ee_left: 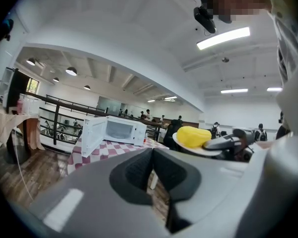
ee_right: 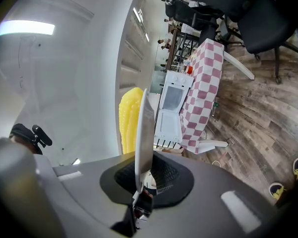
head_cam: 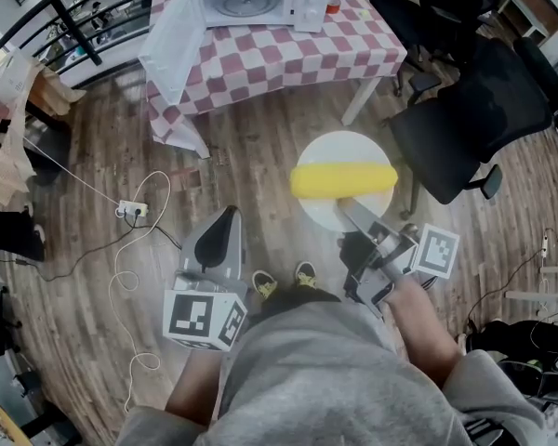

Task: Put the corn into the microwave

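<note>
Far left, a power strip (head_cam: 130, 210) and its white cable (head_cam: 121, 277) lie on the wood floor (head_cam: 260, 170). Next across, the left gripper (head_cam: 228, 219) hangs low over the boards, with its marker cube (head_cam: 205, 316) close to the person's sleeve. Its own view shows the jaws pressed together, with nothing between them.

Up top stands the table (head_cam: 260, 63) in a red-and-white checked cloth. On it sits the microwave (head_cam: 307, 3), with its door (head_cam: 172, 49) swung wide to the left and the turntable (head_cam: 251, 0) bare inside.

Down at centre frame, the person's shoes (head_cam: 260, 284) peek out just below the two grippers.

And here's the corn (head_cam: 342, 179): one yellow cob lying across a white plate (head_cam: 339, 147). The plate is up in the air over the floor, well apart from the table, so the corn is not in the microwave.

The right gripper (head_cam: 355, 216) has that plate by its near rim. In the right gripper view the plate shows edge-on, a thin pale blade running straight out from the pads. The jaws are pinching the rim tight, the corn rides on one face of the plate, and the open microwave shows beyond. The right cube (head_cam: 434, 251) sits just off the person's hand (head_cam: 414, 305).

Far right, a black office chair (head_cam: 474, 128) stands near the table's corner.
</note>
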`<state>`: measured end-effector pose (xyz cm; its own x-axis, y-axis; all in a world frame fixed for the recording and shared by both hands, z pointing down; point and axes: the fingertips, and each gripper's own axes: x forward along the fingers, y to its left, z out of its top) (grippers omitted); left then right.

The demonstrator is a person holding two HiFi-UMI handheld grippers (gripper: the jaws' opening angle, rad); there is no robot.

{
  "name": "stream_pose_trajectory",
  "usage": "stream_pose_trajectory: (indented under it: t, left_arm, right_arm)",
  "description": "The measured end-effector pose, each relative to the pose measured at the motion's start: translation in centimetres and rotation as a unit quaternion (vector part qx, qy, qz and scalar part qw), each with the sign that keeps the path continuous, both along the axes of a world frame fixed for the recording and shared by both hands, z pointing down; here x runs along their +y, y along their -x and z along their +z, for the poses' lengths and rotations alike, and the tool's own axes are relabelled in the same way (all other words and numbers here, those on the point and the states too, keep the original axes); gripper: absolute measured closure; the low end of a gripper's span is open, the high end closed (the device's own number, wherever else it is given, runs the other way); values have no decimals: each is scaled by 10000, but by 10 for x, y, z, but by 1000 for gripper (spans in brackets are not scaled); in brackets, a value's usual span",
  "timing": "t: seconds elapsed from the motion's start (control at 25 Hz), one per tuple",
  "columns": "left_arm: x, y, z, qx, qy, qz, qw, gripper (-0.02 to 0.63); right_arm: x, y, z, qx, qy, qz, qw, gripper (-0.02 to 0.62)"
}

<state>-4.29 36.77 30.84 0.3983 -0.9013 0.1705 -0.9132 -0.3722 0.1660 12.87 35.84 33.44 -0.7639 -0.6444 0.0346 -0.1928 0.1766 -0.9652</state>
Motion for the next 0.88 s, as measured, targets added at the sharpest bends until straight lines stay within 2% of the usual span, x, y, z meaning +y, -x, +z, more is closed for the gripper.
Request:
stream_pose_trajectory:
  t: [0.4,0.88]
  left_arm:
    - [1,36,3,35,-20,-135,9999,595]
    - [-32,42,7,-149,-12,-302,9994,595]
  right_arm:
    - [1,30,4,82,-22,34,10000,577]
    - [-33,38,12,-5,34,45,10000,577]
